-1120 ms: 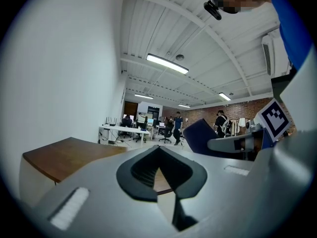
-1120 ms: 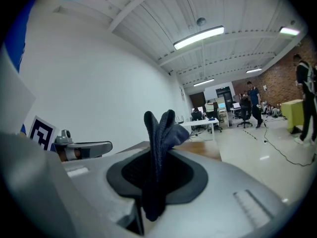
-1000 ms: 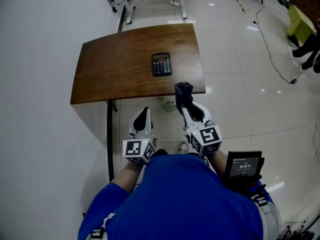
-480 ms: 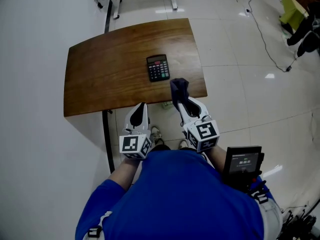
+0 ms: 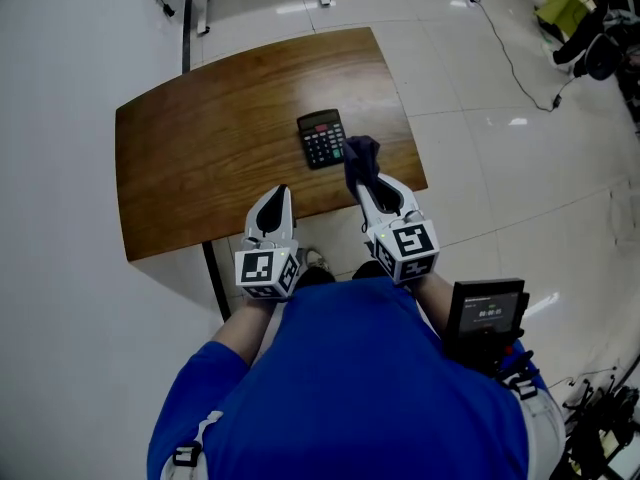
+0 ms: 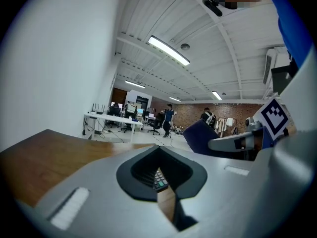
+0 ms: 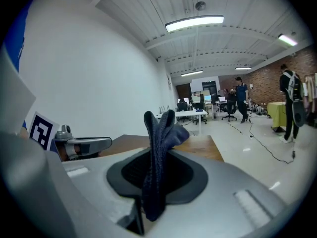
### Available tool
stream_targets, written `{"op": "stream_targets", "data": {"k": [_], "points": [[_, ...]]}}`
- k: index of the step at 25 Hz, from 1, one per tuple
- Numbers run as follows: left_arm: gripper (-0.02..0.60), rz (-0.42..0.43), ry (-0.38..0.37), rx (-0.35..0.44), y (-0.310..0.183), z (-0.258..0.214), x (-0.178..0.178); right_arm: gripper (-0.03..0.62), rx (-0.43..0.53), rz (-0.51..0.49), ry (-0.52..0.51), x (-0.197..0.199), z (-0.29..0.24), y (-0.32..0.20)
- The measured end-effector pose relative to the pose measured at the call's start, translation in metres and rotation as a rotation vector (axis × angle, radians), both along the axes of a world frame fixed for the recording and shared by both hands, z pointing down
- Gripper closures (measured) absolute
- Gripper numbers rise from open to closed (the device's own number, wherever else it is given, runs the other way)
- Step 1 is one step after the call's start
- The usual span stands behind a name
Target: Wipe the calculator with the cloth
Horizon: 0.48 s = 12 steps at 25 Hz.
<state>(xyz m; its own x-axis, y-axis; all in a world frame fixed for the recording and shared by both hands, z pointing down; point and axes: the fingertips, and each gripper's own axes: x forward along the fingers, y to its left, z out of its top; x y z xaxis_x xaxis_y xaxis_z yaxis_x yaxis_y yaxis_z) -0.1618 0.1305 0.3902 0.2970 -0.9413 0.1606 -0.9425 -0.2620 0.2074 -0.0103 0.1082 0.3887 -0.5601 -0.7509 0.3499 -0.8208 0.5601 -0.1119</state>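
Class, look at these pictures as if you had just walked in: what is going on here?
A person in a blue top stands at a brown wooden table with a gripper in each hand. The right gripper is shut on a dark navy cloth, held just beside the black calculator on the table. The left gripper, jaws together and empty, hangs at the table's near edge. Whether the cloth touches the calculator cannot be told.
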Motion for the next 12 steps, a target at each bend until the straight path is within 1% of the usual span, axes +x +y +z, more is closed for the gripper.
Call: {"op": "stream_targets", "data": {"k": [3, 8, 12], "points": [[0.577, 0.013, -0.008, -0.014, -0.013, 0.009, -0.007, 0.522, -0.002, 0.012, 0.004, -0.006, 0.004, -0.012], [0.576, 0.015, -0.006, -0.046, -0.039, 0.019, -0.002, 0.522, -0.025, 0.021, 0.004, -0.002, 0.01, -0.036], [0.577, -0.011, -0.035, -0.079, -0.062, 0.034, -0.002, 0.522, -0.048, 0.003, -0.013, 0.001, 0.024, -0.063]]}}
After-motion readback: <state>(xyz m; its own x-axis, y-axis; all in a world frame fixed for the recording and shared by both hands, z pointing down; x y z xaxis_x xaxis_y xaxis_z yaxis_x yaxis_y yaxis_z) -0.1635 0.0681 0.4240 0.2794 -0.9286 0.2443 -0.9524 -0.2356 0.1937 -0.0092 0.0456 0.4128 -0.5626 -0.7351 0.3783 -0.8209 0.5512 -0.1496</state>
